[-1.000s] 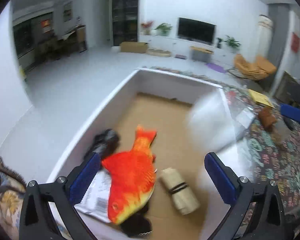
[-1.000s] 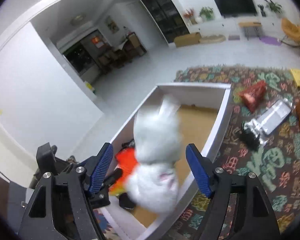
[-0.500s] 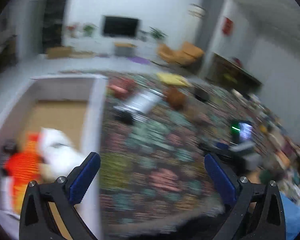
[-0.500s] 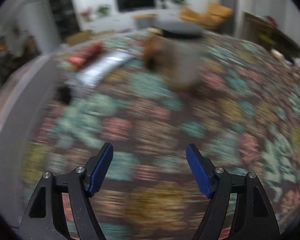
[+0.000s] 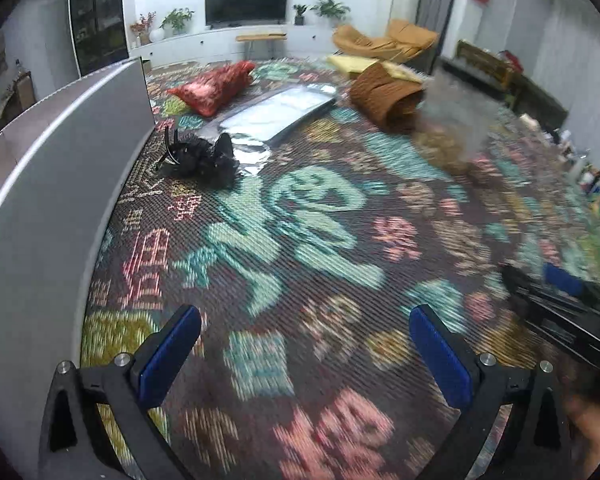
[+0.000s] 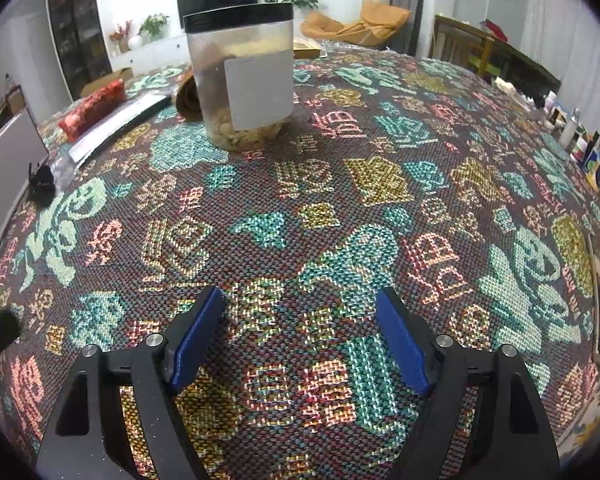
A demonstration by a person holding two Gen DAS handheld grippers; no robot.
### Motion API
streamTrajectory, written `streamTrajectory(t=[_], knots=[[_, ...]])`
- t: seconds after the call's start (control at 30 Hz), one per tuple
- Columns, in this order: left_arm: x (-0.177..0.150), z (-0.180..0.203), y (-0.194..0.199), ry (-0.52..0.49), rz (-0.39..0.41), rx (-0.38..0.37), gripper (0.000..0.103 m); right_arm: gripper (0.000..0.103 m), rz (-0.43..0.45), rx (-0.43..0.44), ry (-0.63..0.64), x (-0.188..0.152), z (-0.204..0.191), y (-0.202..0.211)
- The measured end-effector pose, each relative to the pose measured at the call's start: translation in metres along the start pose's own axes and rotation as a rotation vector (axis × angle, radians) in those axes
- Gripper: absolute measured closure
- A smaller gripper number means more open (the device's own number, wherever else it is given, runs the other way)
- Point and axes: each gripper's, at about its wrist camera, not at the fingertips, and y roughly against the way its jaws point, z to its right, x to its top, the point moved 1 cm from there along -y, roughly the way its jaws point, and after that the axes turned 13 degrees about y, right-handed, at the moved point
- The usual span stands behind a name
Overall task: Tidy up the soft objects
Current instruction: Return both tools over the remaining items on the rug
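Observation:
Both grippers hang open and empty over a patterned rug. My left gripper [image 5: 304, 348] faces a black fluffy item [image 5: 204, 158], a red pouch [image 5: 214, 86], a silver flat packet [image 5: 278, 112] and a rolled brown cloth [image 5: 386, 98], all lying far ahead on the rug. The white box wall [image 5: 56, 184] stands at the left; its inside is hidden. My right gripper [image 6: 300, 340] faces a clear jar with a black lid [image 6: 244, 76] standing well ahead. The red pouch [image 6: 94, 108], the silver packet [image 6: 116, 126] and the black item [image 6: 42, 184] show at its left.
Orange chairs [image 5: 384, 40] and a TV unit [image 5: 246, 2] stand beyond the rug. Small bottles and boxes [image 6: 580, 148] line the rug's right edge. A dark wooden bench [image 6: 496, 60] stands at the back right. The rug near both grippers is bare.
A second ago both grippers were over the box, a white plush dropping from the right one beside the orange fish. Both have swung right, away from the box, over the rug.

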Motion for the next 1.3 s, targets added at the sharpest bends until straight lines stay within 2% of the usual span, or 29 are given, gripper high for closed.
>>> streamTrajectory(t=[0.13, 0.3, 1.3], knots=[[0.003, -0.007, -0.018, 0.027, -0.031, 0.011, 0.0, 0.019, 0.002, -0.003, 0.006, -0.001, -0.001, -0.002], [-0.002, 0.001, -0.024, -0.032, -0.001, 0.064, 0.0, 0.019, 0.003, -0.003, 0.006, -0.002, -0.001, -0.002], [-0.005, 0.001, -0.024, -0.033, 0.016, 0.06, 0.0, 0.018, 0.005, -0.002, 0.008, -0.002, -0.001, -0.002]])
